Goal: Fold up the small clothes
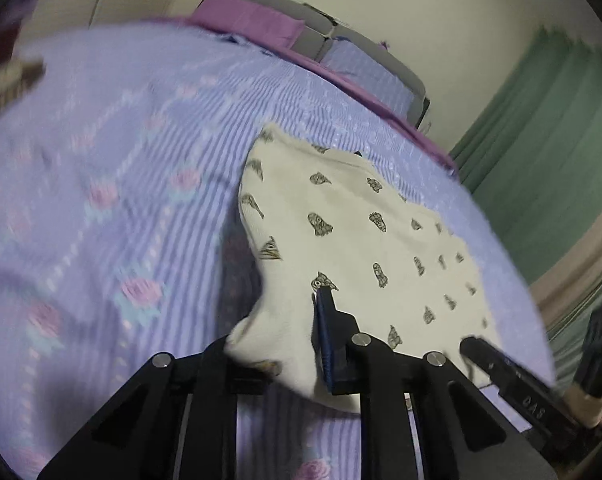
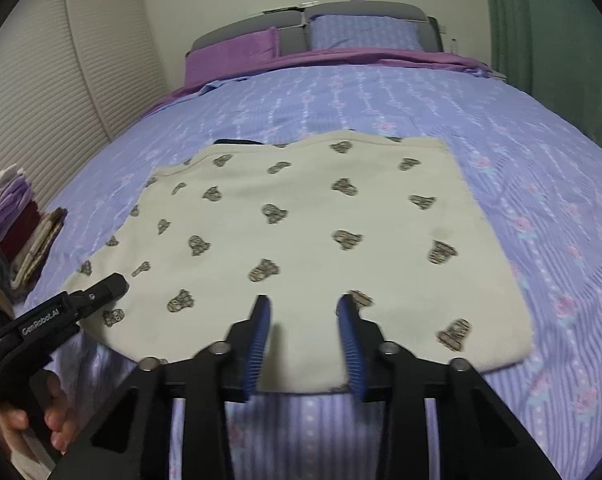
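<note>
A cream garment with small dark printed figures lies spread flat on the purple striped bedspread. In the left wrist view the same garment has its near left corner lifted off the bed, pinched in my left gripper; only one blue pad shows, the other is hidden under the cloth. My right gripper is open and empty, its blue pads just above the garment's near edge. The left gripper also shows at the garment's left corner in the right wrist view.
A stack of folded clothes sits at the bed's left edge. Pillows and a grey headboard are at the far end. A green curtain hangs right of the bed, a ribbed wall panel left.
</note>
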`<state>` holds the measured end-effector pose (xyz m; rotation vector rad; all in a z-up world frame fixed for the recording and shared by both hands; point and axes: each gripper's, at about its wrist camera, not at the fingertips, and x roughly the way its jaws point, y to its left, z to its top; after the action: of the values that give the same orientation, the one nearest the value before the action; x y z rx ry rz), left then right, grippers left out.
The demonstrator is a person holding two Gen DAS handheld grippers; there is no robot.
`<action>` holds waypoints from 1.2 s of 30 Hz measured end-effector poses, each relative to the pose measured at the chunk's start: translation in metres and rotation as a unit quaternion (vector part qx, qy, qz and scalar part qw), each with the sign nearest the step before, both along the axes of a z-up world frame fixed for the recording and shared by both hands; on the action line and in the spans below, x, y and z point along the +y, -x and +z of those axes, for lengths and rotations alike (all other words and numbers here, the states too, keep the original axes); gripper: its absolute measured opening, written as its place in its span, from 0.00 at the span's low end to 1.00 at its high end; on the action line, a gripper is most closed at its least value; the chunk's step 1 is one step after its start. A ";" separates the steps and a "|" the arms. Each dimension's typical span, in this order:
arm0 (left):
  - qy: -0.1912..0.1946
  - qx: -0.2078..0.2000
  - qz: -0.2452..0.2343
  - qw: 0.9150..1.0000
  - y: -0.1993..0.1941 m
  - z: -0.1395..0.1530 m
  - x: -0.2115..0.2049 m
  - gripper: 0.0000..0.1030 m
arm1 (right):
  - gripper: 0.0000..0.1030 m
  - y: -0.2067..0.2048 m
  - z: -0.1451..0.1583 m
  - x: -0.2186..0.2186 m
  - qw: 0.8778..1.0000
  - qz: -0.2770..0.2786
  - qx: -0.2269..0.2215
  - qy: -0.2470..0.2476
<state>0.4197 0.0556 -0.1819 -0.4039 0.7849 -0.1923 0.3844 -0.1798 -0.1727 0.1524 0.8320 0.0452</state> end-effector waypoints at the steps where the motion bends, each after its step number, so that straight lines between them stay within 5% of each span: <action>1: -0.013 -0.004 -0.005 1.000 0.001 0.005 -0.002 0.16 | 0.23 -0.002 -0.001 0.002 1.000 0.003 0.001 -0.002; 9: -0.101 -0.038 -0.070 0.992 -0.006 0.037 -0.042 0.12 | 0.17 -0.025 -0.026 -0.006 0.997 0.019 0.049 -0.052; 20: -0.167 -0.087 -0.183 0.965 -0.022 0.075 -0.162 0.11 | 0.17 0.013 0.019 -0.096 0.998 -0.039 0.011 -0.058; 29: -0.162 -0.076 -0.248 0.952 -0.021 0.051 -0.266 0.11 | 0.17 0.049 0.015 -0.195 0.990 -0.119 0.015 -0.076; 36: -0.186 -0.037 -0.260 0.947 -0.018 0.010 -0.287 0.11 | 0.17 0.063 0.004 -0.218 0.987 -0.134 0.020 -0.085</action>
<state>0.4382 -0.2314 -0.1718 0.1764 0.8209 -0.5394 0.3215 -0.3979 -0.1689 0.4264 0.8424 -0.1400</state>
